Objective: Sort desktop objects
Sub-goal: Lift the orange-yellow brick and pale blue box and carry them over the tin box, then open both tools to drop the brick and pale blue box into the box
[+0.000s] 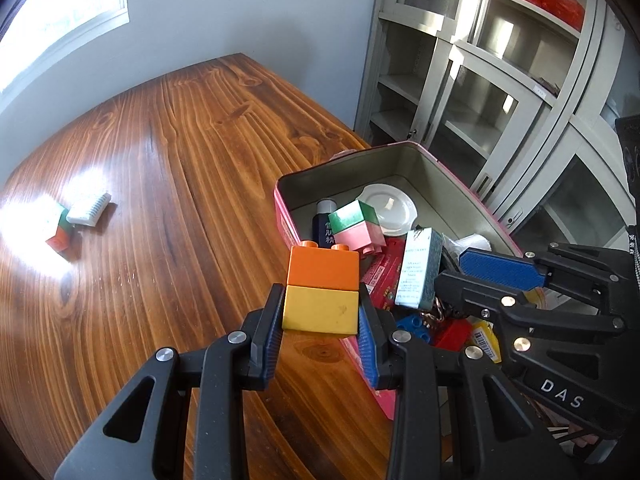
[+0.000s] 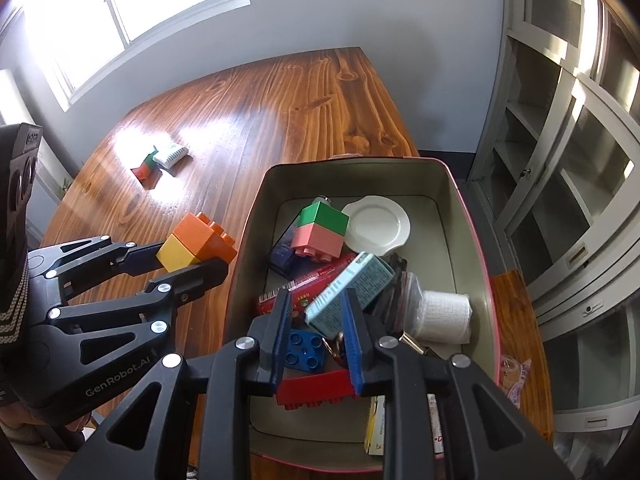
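My left hand-held gripper [image 1: 320,316] is clamped on the yellow half of an orange-and-yellow brick stack [image 1: 322,292], held above the bench [image 1: 180,152] just beside the left wall of the pink tin [image 1: 285,220]. My right hand-held gripper [image 2: 316,344] hangs over the tin's near end with its jaws partly apart and nothing clearly between them; I see a red brick [image 2: 316,386] just below the fingertips and a blue brick [image 2: 305,350] by the left finger. Inside the tin lie a green-and-pink brick stack [image 2: 320,228] leaning on a dark bottle [image 2: 282,254], a white saucer [image 2: 376,226], a pale teal carton [image 2: 348,292], a red packet [image 2: 308,280] and a white gauze roll [image 2: 444,316]. Far across the bench, in the glare, a small green-and-red brick [image 1: 58,232] touches a white comb-like piece [image 1: 89,210]. A grey cabinet [image 1: 480,80] stands behind the tin.
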